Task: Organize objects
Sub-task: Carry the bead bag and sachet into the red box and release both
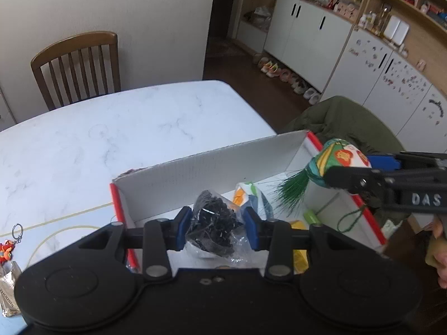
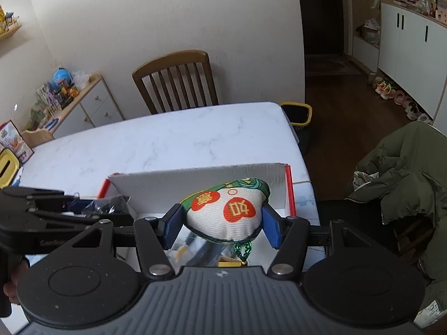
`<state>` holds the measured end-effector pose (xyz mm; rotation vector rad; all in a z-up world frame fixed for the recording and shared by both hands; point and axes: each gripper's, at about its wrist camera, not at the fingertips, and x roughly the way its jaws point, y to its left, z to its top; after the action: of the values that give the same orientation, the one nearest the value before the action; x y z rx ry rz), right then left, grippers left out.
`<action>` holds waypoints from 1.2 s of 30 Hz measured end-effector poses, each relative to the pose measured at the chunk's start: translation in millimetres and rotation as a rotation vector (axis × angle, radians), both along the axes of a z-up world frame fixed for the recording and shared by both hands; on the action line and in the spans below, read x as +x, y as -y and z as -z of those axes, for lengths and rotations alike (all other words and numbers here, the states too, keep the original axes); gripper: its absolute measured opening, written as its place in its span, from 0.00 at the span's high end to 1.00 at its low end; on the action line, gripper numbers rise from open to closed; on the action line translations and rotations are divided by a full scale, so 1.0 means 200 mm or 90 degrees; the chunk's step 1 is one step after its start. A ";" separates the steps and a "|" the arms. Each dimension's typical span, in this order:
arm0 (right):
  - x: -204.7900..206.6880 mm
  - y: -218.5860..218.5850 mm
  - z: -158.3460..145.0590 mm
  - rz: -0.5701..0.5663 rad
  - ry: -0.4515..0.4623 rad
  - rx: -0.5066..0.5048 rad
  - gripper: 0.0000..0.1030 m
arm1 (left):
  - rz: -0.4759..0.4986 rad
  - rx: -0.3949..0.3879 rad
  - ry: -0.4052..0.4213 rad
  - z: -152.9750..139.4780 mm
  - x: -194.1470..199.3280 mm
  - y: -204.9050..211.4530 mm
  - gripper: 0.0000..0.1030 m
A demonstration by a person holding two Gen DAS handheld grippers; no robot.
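Above the open box (image 1: 212, 164), which stands on the marble surface (image 1: 111, 128), we hold both hand-held grippers with something between the pads. The left hand-held gripper (image 1: 216, 227) is closed on a clear plastic bag (image 1: 215, 223) full of small black pieces, and this bag hangs over the left half of the box, just behind the near wall. The right hand-held gripper (image 2: 222, 222) clamps a stuffed cloth charm (image 2: 227, 212), pinched on its two sides, and it is over the right half of the box.

The relation that matters, we think, is vertical: the inside of the box lies directly below each load, so the next move needs only a lowering and an opening of the pads. The left side seems nearer to the box floor, but we cannot say this with certainty.

The charm is white in front with two red heart-like patches carrying yellow characters, and green cloth on top. In the left wrist view its long axis lies almost level, with a green tassel (image 1: 290, 192) pointing toward the middle of the box and a thin green loop (image 1: 349, 219) hanging down. It looks soft and should drop without rolling.

Some coloured packets (image 1: 248, 198) already lie inside the box. A keyring (image 1: 11, 240) remains on the surface at the left.
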<state>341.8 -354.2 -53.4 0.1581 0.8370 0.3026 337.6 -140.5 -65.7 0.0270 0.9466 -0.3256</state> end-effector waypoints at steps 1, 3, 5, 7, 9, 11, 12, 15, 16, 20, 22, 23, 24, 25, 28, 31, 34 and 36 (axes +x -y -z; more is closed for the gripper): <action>0.00 0.01 0.02 -0.003 -0.003 -0.005 0.43 | -0.002 0.007 -0.002 0.02 0.02 0.01 0.62; 0.02 0.00 0.06 -0.010 -0.008 -0.017 0.43 | 0.000 0.022 -0.006 0.06 0.05 0.04 0.62; 0.02 -0.01 0.09 -0.018 -0.014 -0.027 0.42 | 0.002 0.040 -0.011 0.10 0.08 0.06 0.62; 0.02 -0.03 0.13 -0.027 -0.019 -0.039 0.42 | 0.004 0.057 -0.013 0.14 0.10 0.09 0.62; 0.02 -0.04 0.16 -0.037 -0.022 -0.050 0.42 | 0.006 0.070 -0.015 0.17 0.12 0.11 0.62; 0.01 -0.06 0.18 -0.046 -0.026 -0.060 0.42 | 0.008 0.083 -0.019 0.20 0.15 0.14 0.62; 0.01 -0.07 0.19 -0.051 -0.029 -0.065 0.42 | 0.009 0.088 -0.022 0.22 0.16 0.15 0.62; 0.00 -0.11 0.23 -0.070 -0.028 -0.089 0.42 | 0.008 0.105 -0.036 0.27 0.19 0.18 0.62; -0.01 -0.12 0.25 -0.075 -0.030 -0.095 0.42 | 0.009 0.109 -0.041 0.28 0.21 0.18 0.62; -0.02 -0.14 0.30 -0.096 -0.046 -0.101 0.42 | 0.010 0.116 -0.060 0.33 0.23 0.19 0.62; -0.02 -0.15 0.32 -0.103 -0.052 -0.107 0.42 | 0.011 0.119 -0.068 0.34 0.24 0.19 0.62; -0.02 -0.15 0.33 -0.103 -0.056 -0.109 0.42 | 0.012 0.118 -0.074 0.35 0.24 0.20 0.61; -0.01 -0.15 0.34 -0.103 -0.062 -0.109 0.42 | 0.013 0.117 -0.080 0.36 0.25 0.20 0.61; -0.01 -0.15 0.34 -0.103 -0.059 -0.112 0.41 | 0.013 0.117 -0.086 0.37 0.25 0.20 0.61; -0.01 -0.15 0.35 -0.106 -0.060 -0.110 0.41 | 0.016 0.126 -0.099 0.39 0.25 0.21 0.60; 0.00 -0.15 0.35 -0.105 -0.064 -0.109 0.40 | 0.018 0.134 -0.116 0.42 0.27 0.21 0.60; 0.02 -0.13 0.35 -0.100 -0.071 -0.100 0.39 | 0.011 0.128 -0.127 0.43 0.27 0.20 0.60; 0.02 -0.13 0.35 -0.097 -0.074 -0.098 0.39 | 0.007 0.129 -0.133 0.44 0.29 0.21 0.56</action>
<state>346.1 -328.9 -123.6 -0.0327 0.9860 0.3735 395.0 -181.8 -153.5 0.1863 1.1840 -0.2448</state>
